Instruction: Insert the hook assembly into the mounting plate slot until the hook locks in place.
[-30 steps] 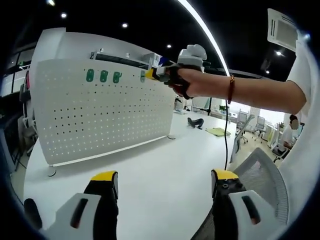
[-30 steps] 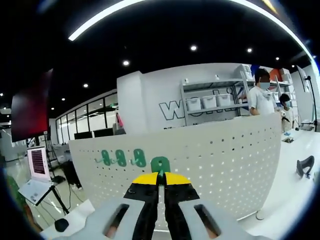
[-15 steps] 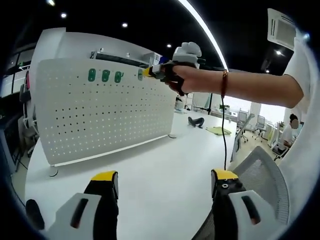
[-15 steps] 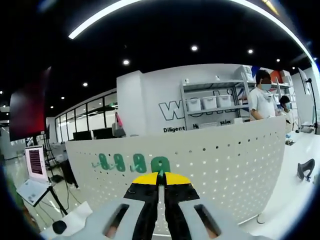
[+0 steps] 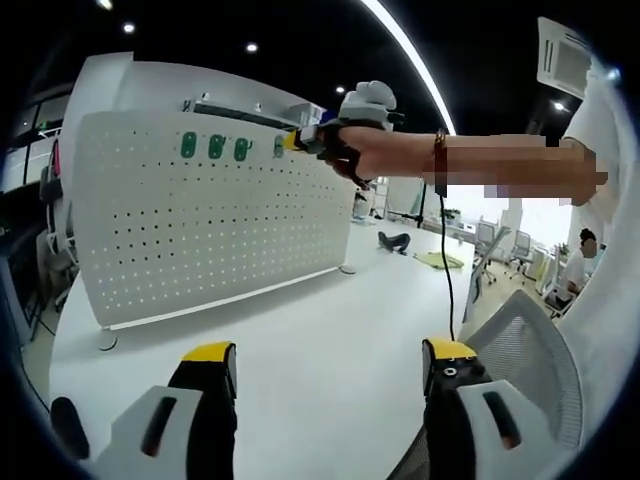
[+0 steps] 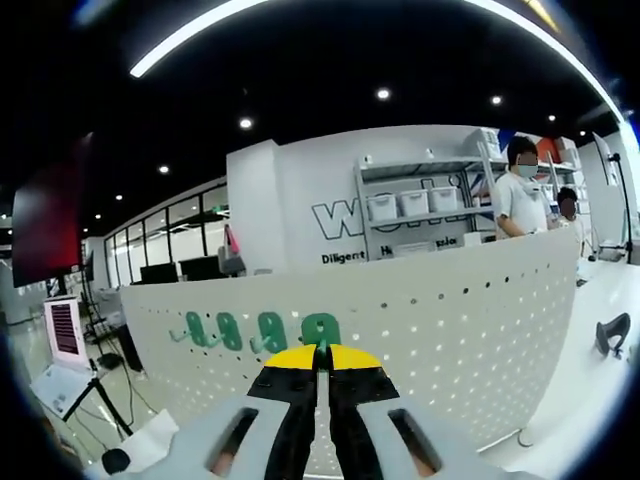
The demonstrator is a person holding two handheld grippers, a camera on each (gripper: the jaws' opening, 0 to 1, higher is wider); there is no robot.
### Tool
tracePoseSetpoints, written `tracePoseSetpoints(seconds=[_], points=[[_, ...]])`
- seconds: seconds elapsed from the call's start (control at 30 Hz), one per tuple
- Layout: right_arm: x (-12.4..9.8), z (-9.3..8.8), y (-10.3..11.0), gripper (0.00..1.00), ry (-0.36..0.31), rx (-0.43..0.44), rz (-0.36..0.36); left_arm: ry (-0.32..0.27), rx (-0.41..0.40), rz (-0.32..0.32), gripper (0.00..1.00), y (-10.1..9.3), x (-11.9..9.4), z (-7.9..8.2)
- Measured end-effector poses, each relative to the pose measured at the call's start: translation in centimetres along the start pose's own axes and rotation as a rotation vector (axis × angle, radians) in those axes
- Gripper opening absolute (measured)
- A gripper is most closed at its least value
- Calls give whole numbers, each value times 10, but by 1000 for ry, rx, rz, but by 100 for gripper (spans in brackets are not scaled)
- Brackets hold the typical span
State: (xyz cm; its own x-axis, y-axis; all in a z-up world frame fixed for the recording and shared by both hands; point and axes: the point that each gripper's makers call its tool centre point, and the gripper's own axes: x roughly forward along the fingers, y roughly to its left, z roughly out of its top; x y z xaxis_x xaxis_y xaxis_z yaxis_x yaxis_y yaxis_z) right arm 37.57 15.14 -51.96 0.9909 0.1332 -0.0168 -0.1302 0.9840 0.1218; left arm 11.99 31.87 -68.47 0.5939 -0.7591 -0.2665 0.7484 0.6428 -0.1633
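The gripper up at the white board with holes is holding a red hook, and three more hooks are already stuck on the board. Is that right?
Not quite. The hook in the right gripper is green, not red; the right gripper view shows it pinched between the closed jaws. The rest is right: three more green hooks sit on the white board with holes.

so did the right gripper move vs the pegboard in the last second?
Yes: in the left gripper view the right gripper climbed toward the pegboard's top edge.
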Motion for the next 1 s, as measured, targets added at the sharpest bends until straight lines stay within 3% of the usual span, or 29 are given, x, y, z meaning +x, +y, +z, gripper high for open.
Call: tracePoseSetpoints(seconds=[0.37,1.0], points=[[14,-2,1,1,1,1,-9,-9,-15,21,78,11,-2,1],[30,1,-5,1,-1,1,-31,13,-3,11,78,12,-4,-4]])
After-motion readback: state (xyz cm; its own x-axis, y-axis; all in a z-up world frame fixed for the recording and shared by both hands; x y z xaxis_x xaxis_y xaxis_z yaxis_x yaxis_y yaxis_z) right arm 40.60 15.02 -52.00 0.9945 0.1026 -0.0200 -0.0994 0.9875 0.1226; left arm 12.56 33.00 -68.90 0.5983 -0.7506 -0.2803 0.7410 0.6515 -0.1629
